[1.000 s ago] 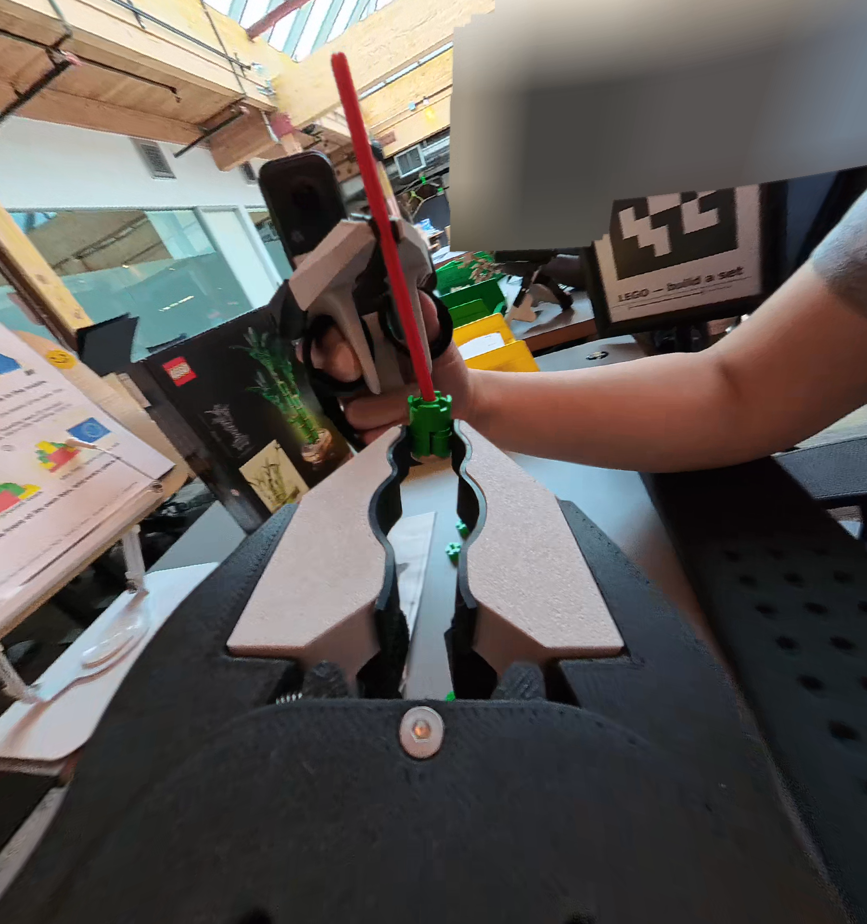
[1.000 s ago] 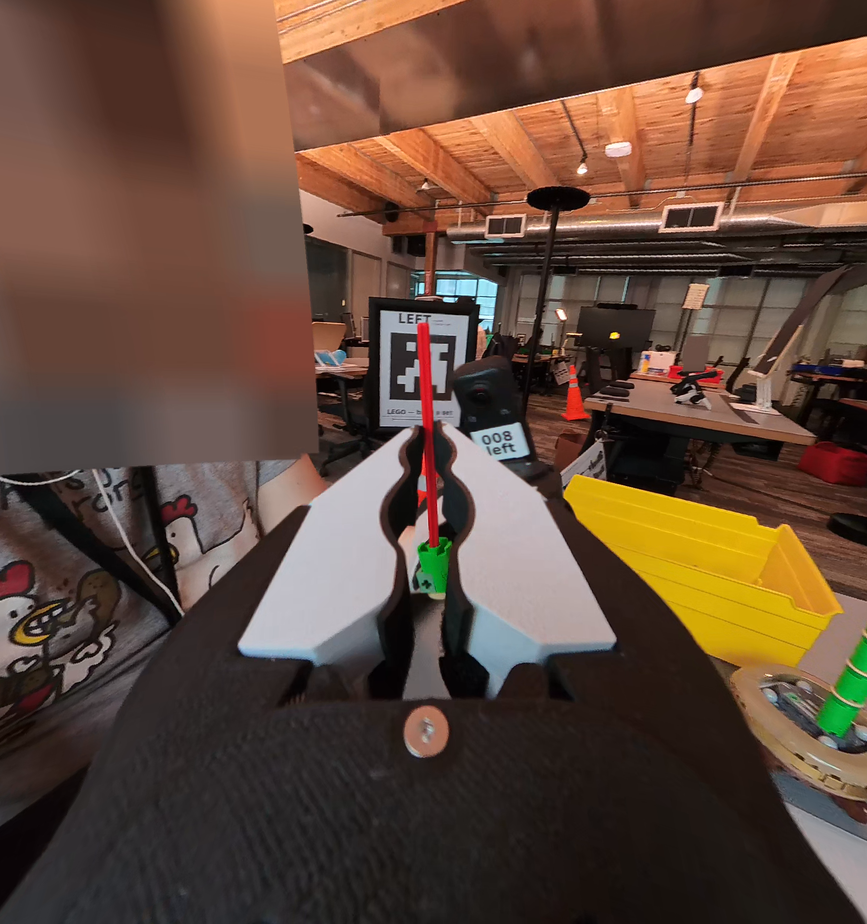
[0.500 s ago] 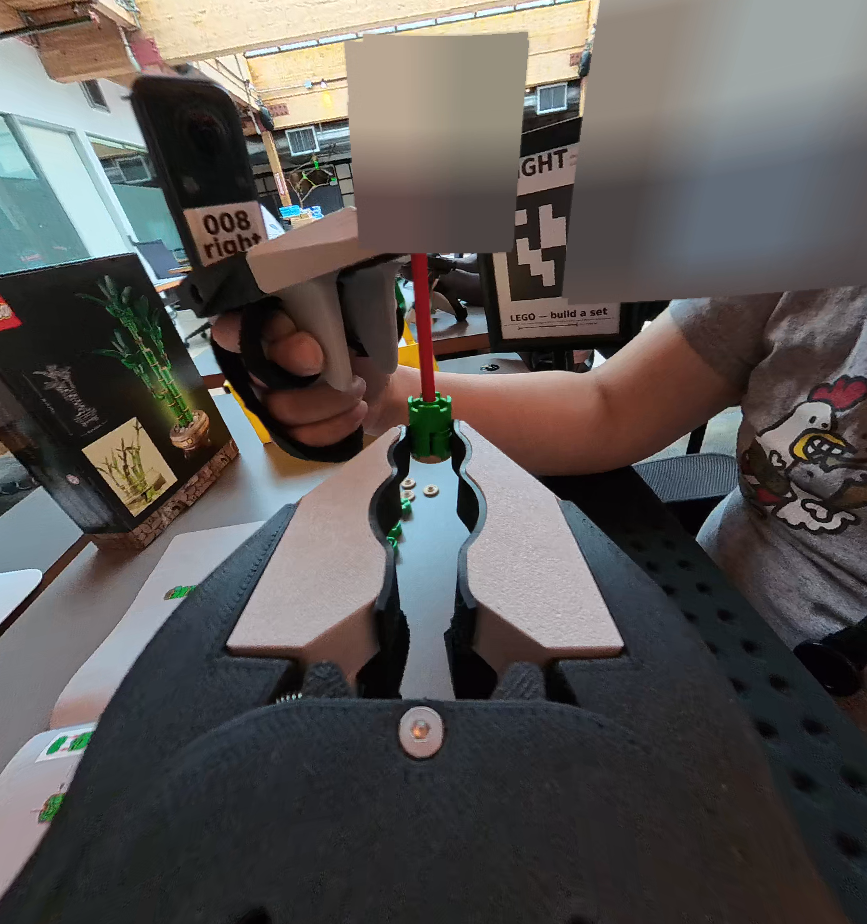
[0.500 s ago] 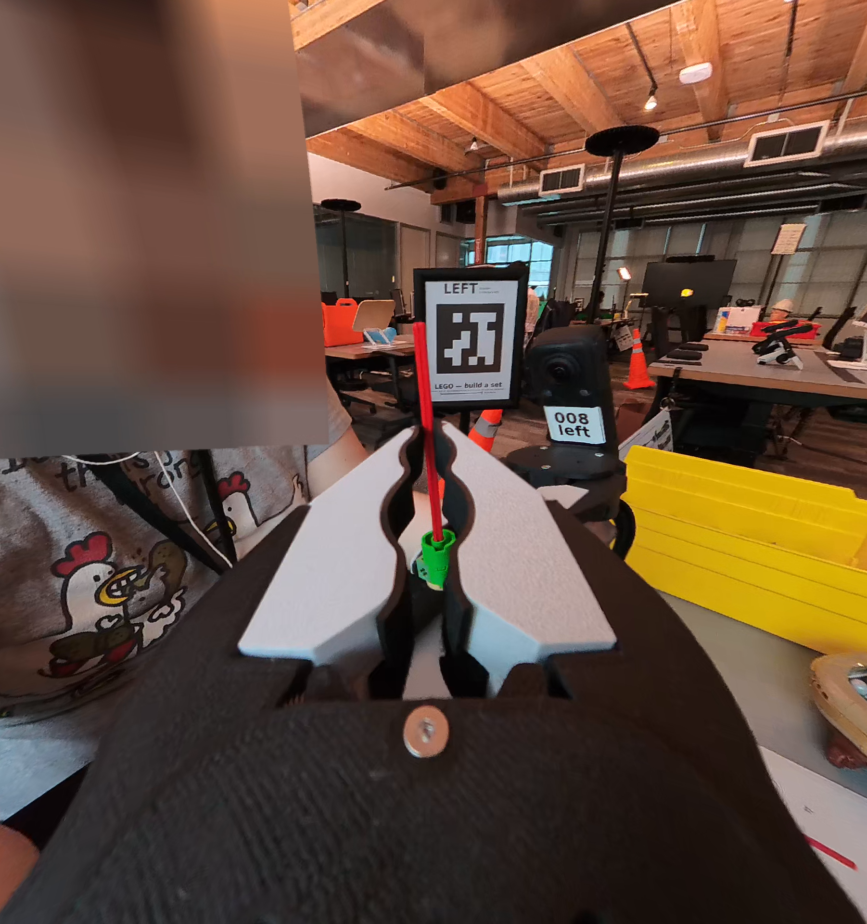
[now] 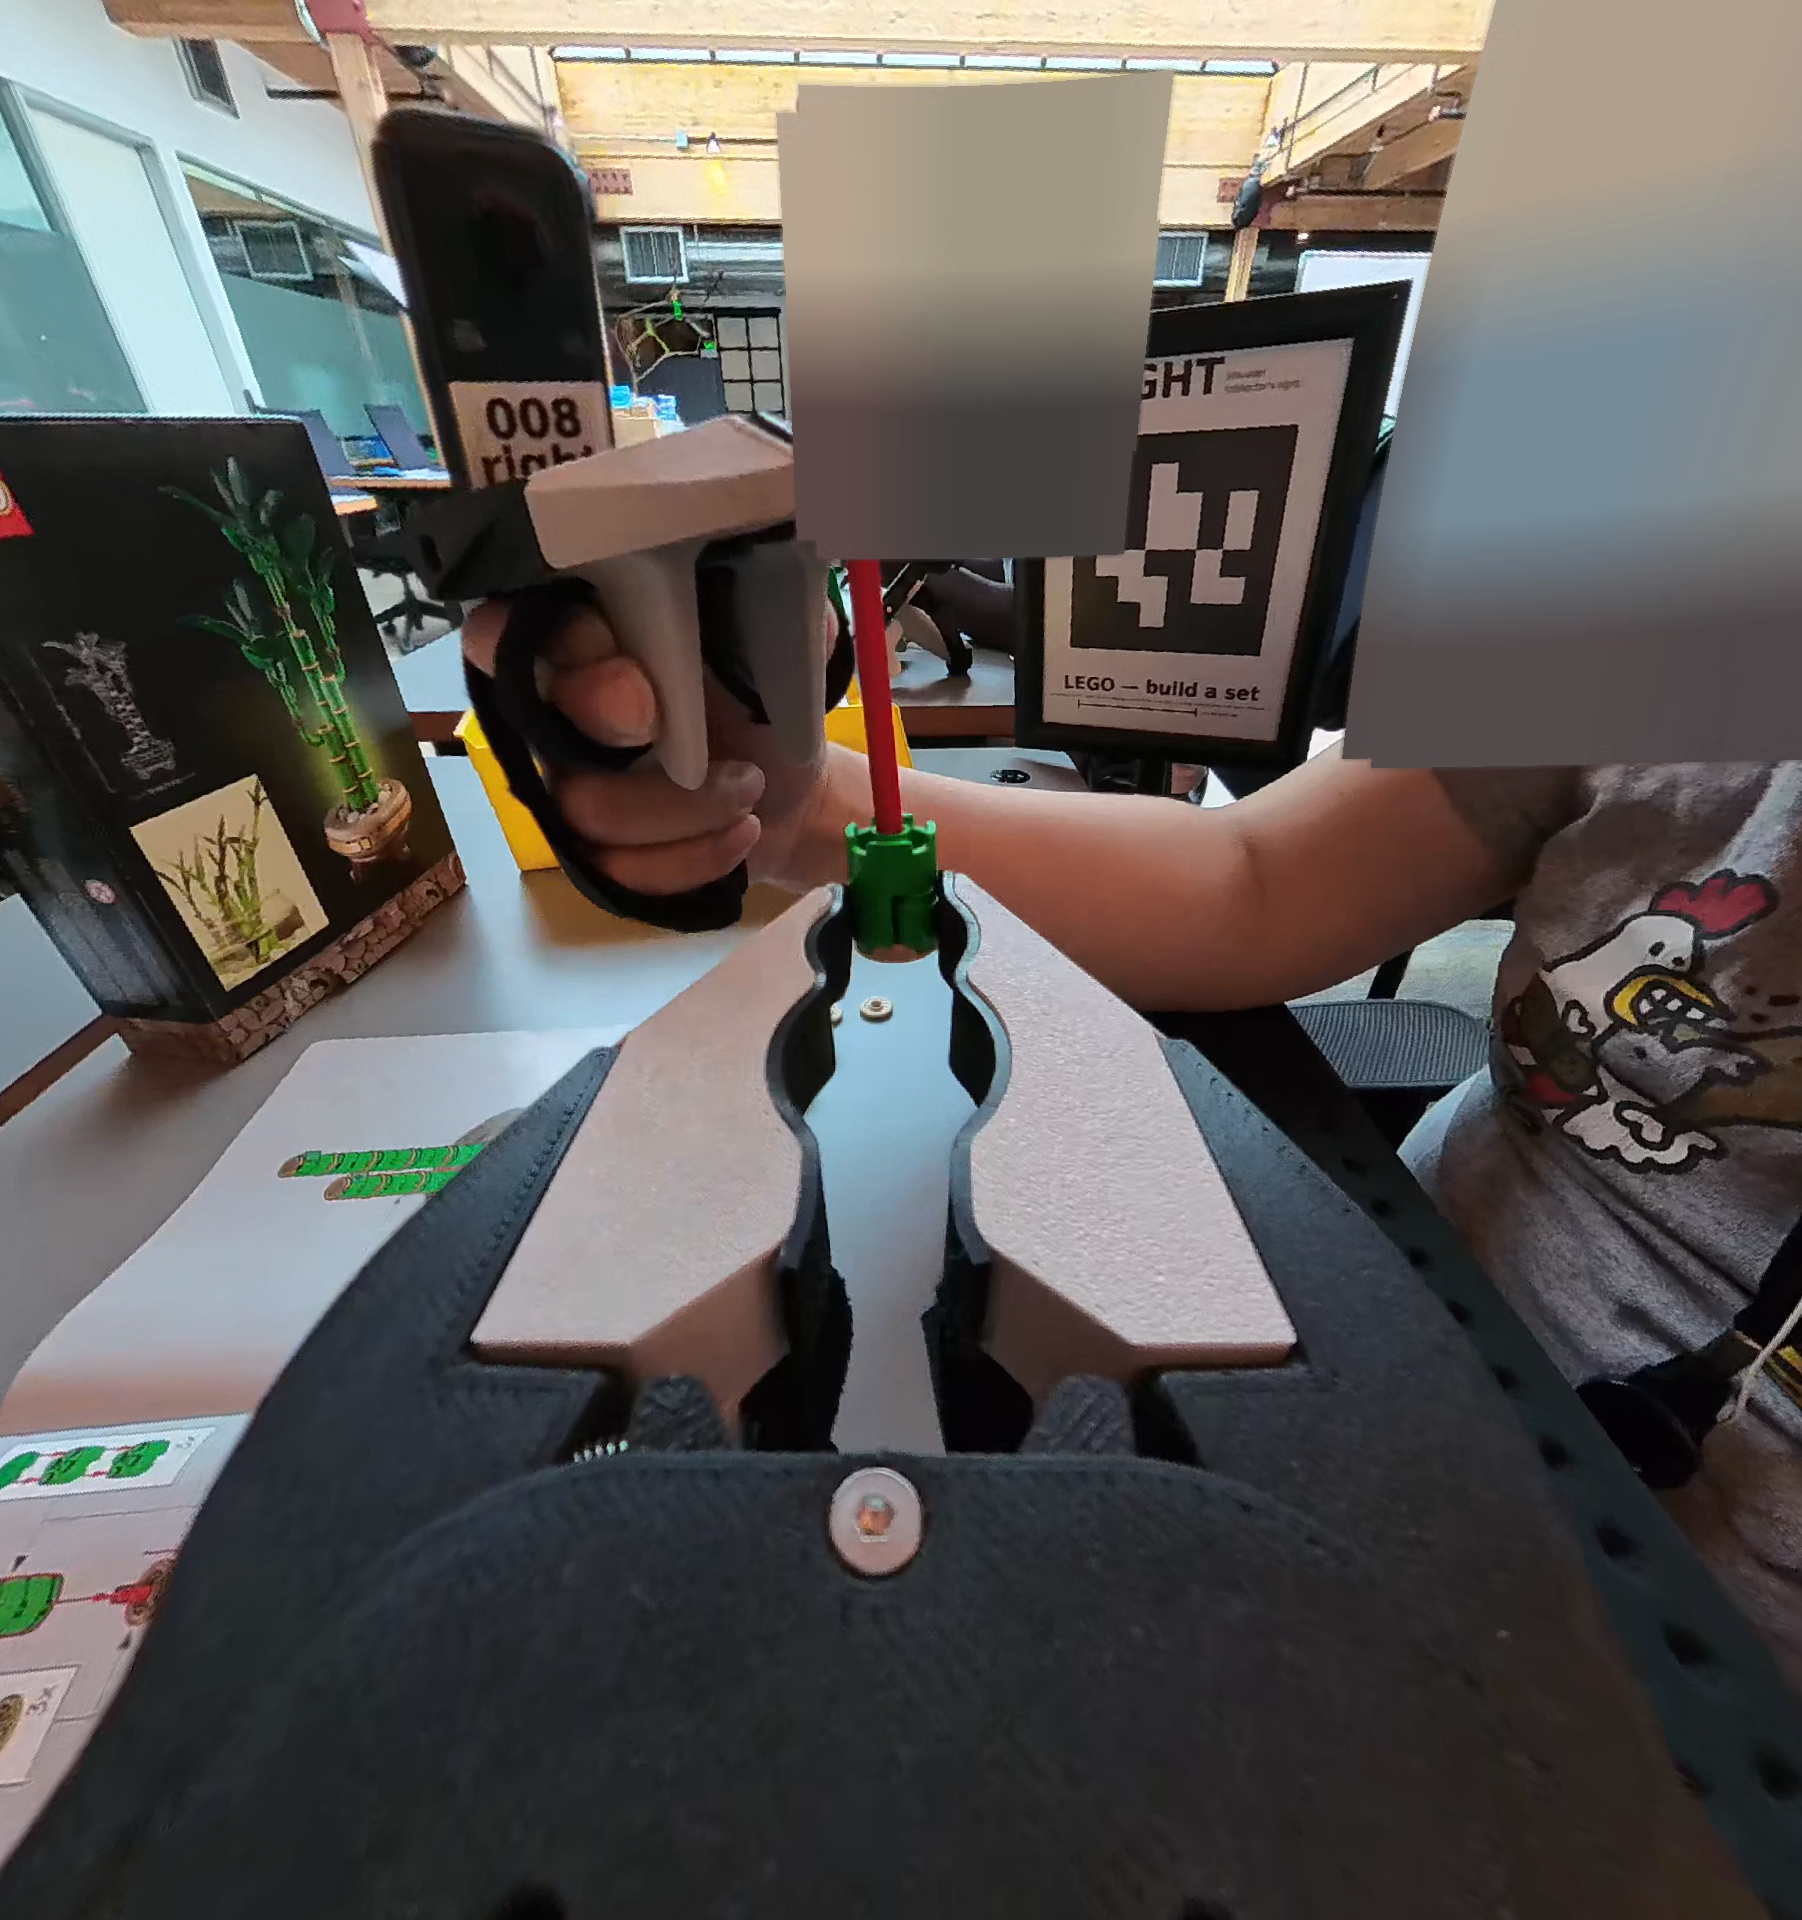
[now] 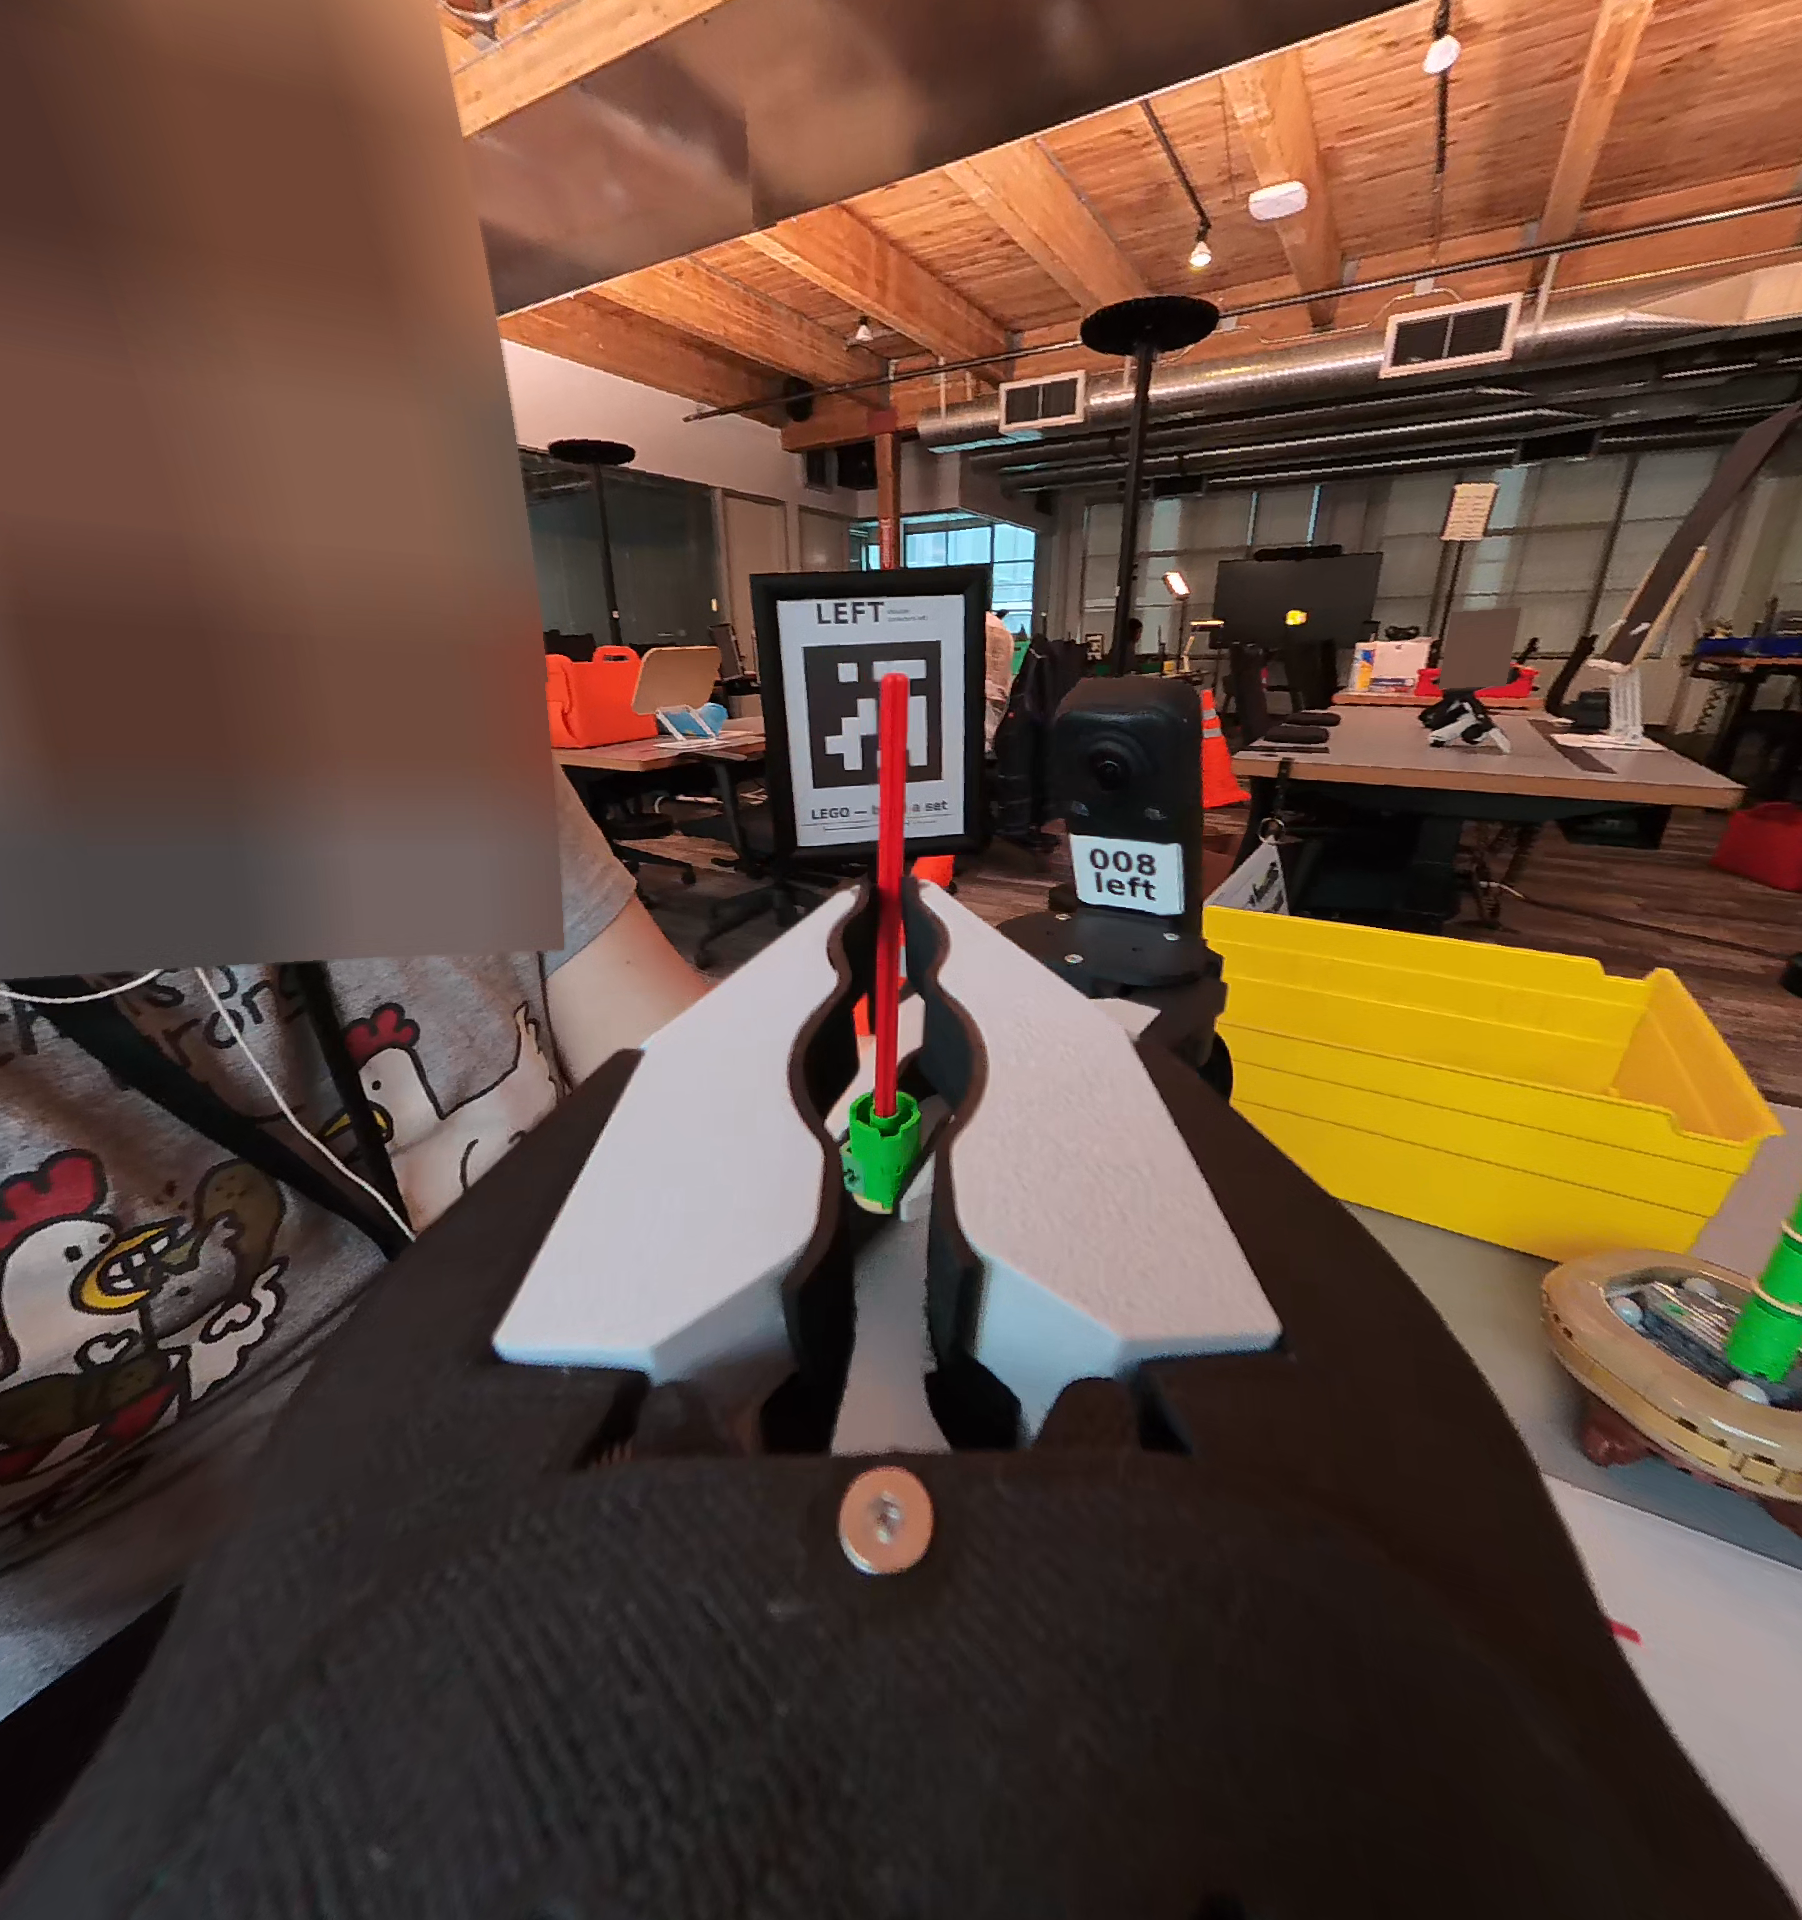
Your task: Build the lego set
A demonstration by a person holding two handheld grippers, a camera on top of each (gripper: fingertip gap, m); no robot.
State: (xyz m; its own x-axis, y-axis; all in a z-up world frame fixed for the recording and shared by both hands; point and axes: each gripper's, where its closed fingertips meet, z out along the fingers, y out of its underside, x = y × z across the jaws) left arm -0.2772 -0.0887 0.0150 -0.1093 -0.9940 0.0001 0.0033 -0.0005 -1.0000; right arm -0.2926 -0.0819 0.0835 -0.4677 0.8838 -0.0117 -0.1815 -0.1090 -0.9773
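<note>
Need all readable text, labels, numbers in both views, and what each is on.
Not quoting writing; its bearers:
Black set box: logo, small print.
Two framed marker signs: headings, captions.
Two camera stickers: short print each.
Instruction booklet: tiny counts.
Grey T-shirt: lettering partly hidden.

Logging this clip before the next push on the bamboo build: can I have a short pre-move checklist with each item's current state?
1. Left gripper grip on green round piece: ok, clamped at the tips.
2. Right gripper grip on red axle: ok, jaws closed around the shaft.
3. Axle entered in the piece's top hole: ok; how deep, cannot tell.
4. Axle in line with the piece: ok, no visible bend.
5. Tan rings in sight on the table: ok.
6. Built bamboo stalk in its pot, apart from both grippers: ok.
</note>
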